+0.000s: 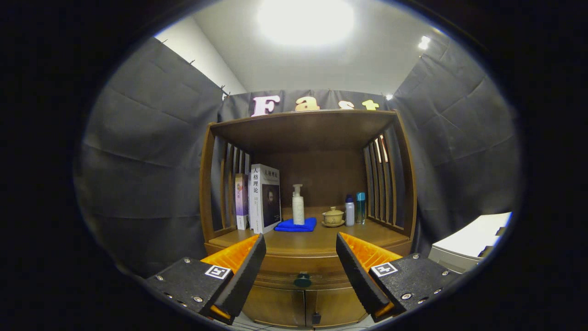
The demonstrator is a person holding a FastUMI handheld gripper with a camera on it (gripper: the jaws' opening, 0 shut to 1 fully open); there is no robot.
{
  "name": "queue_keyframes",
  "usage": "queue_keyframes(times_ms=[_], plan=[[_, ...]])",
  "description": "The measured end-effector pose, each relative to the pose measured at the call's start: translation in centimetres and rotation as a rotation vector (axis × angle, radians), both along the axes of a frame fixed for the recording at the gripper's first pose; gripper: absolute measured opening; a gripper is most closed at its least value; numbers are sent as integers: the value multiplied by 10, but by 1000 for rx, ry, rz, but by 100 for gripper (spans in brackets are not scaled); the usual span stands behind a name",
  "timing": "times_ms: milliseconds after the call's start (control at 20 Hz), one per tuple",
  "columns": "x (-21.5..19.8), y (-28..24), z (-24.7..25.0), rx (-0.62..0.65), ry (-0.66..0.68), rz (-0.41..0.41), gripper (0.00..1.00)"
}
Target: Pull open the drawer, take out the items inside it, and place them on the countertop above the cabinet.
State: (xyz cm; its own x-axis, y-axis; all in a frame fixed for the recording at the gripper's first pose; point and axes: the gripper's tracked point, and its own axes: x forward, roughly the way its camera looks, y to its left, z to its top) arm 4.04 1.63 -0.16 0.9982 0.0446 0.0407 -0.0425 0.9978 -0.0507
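A wooden cabinet stands ahead of me with its countertop under a roofed shelf with slatted sides. Below the countertop's front edge runs the drawer, closed, with a dark round knob in its middle. My gripper is open, its two fingers spread wide and apart from the cabinet. The knob shows between the fingers, a little below the fingertips and some way beyond them. Nothing is held. The drawer's inside is hidden.
On the countertop stand two books at the left, a white pump bottle on a folded blue cloth, a lidded tan cup, and two small bottles. Two cabinet doors sit below the drawer. A white box stands right.
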Motion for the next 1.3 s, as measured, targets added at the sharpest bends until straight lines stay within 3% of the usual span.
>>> queue_keyframes(times_ms=[800, 1300], plan=[[81, -10, -81, -52, 122, -71, 95], [104, -15, -172, -53, 333, -79, 95]])
